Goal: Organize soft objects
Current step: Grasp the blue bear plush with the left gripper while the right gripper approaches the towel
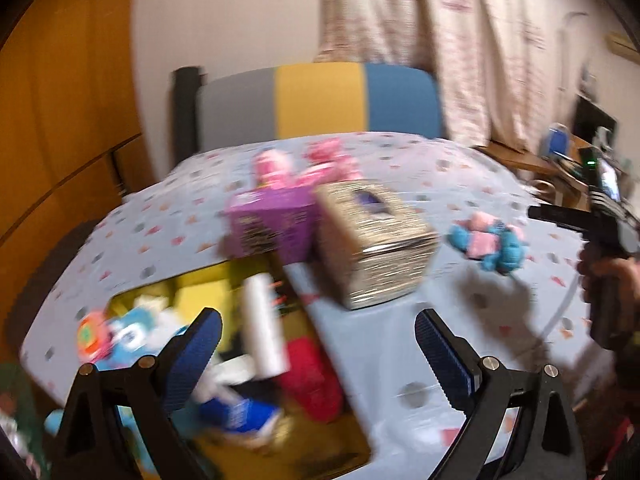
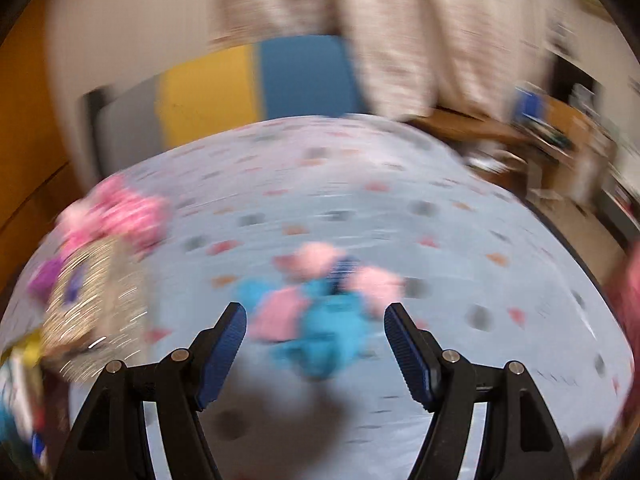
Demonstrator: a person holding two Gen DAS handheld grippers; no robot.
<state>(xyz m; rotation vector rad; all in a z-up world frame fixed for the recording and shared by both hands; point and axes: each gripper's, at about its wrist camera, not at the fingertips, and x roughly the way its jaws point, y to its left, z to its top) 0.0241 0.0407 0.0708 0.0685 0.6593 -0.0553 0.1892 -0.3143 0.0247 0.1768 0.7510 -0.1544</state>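
A blue and pink soft toy (image 2: 320, 312) lies on the patterned table cloth (image 2: 360, 200); it also shows in the left wrist view (image 1: 490, 246). My right gripper (image 2: 316, 348) is open, just in front of and above the toy, fingers either side of it. A pink soft toy (image 1: 304, 168) lies behind the boxes, also in the right wrist view (image 2: 120, 212). My left gripper (image 1: 318, 344) is open and empty over a yellow box (image 1: 288, 432) holding several soft things, among them a red one (image 1: 312, 376). Both views are blurred.
A gold tissue box (image 1: 372, 240) and a purple box (image 1: 276, 220) stand mid-table. A white bottle (image 1: 264, 328) lies in the yellow box. A grey, yellow and blue chair back (image 1: 320, 100) stands behind the table. A wooden desk (image 1: 532, 160) is at right.
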